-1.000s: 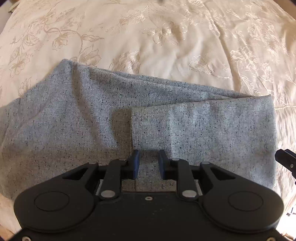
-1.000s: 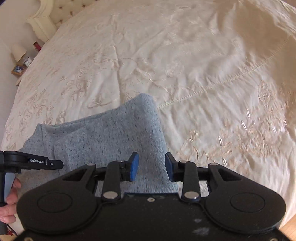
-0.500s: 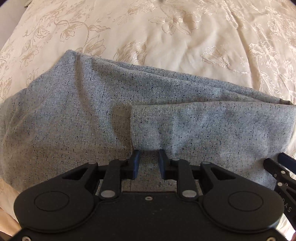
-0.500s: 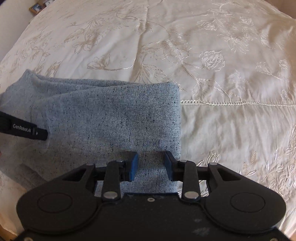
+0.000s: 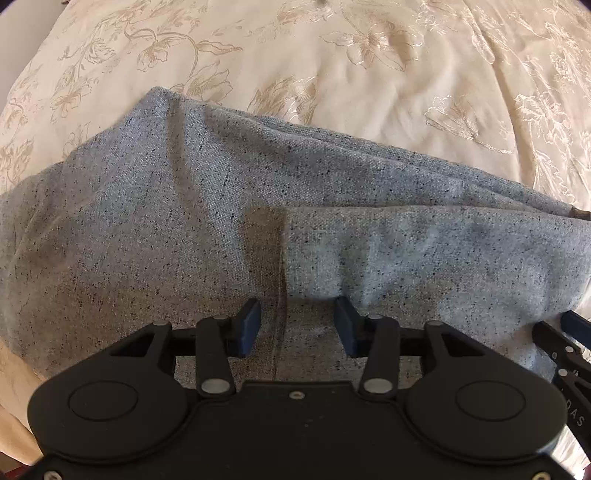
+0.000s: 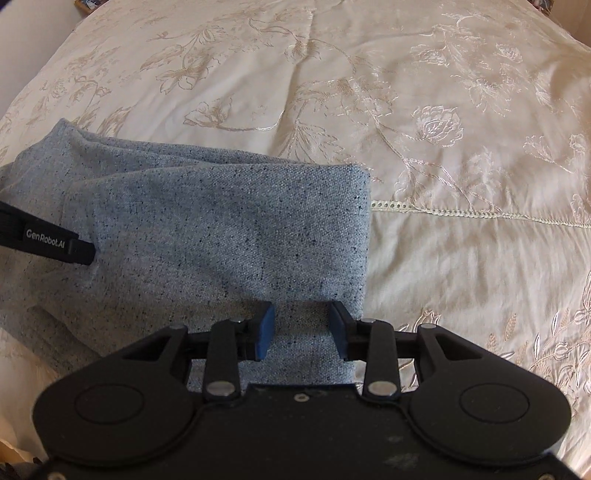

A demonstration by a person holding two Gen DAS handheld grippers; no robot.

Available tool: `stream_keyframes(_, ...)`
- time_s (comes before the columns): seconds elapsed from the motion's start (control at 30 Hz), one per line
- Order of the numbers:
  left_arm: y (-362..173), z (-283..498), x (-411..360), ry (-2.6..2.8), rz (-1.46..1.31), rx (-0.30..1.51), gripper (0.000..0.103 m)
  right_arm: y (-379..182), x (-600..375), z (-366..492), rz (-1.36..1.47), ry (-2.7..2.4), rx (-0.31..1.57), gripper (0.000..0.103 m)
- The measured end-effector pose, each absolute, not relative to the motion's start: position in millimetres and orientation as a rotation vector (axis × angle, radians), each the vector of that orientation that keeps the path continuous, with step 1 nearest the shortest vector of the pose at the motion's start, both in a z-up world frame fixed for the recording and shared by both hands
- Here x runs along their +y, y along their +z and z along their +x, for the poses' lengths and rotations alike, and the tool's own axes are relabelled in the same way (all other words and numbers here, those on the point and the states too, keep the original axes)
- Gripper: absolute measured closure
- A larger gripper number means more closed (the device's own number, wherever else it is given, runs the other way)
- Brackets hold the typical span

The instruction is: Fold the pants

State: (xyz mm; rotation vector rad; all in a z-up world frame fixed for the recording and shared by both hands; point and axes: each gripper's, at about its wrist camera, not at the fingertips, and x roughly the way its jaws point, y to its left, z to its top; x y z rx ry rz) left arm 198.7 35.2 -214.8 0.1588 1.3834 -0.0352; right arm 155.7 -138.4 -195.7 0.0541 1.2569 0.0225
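Observation:
Grey speckled pants [image 5: 177,221] lie folded on the bed, with an upper layer whose edge runs down the middle in the left wrist view. My left gripper [image 5: 297,326] points down over the near hem. Its jaws are opening: the cloth lies between them and the pads stand clear of it. My right gripper [image 6: 301,328] points down at the right end of the pants [image 6: 221,229]. Cloth fills the gap between its blue pads, which still touch it as the jaws begin opening. Each view shows part of the other gripper at its edge.
A cream bedspread [image 6: 443,129] with embroidered flowers spreads beyond and to the right of the pants. A lace seam [image 6: 461,216] crosses it level with the fold. The corner of a picture frame [image 6: 88,3] shows at the top left, off the bed.
Both grippers sank toward the bed with the folded layer, and the right view rolled level. The left jaws, closed on the cloth before, have spread wide and let it go.

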Motion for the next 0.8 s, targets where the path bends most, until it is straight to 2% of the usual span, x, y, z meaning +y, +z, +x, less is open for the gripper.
stream_keyframes(0.3,-196.2,201.8,88.8,-0.087,0.084,1.373,0.048,-188.4,-127.4,163.2,0.054,-0.062,1.274,0.066)
stream_keyframes(0.57,-166.3,195.5,205.5,-0.047,0.074,1.293,0.048,-127.3,-95.1,155.4,0.158,-0.201,1.135,0.066)
stream_keyframes(0.8,-157.2,210.8,312.4,0.082,0.096,1.251,0.048,-105.6,-15.3,148.1,0.187,-0.143,1.123,0.066)
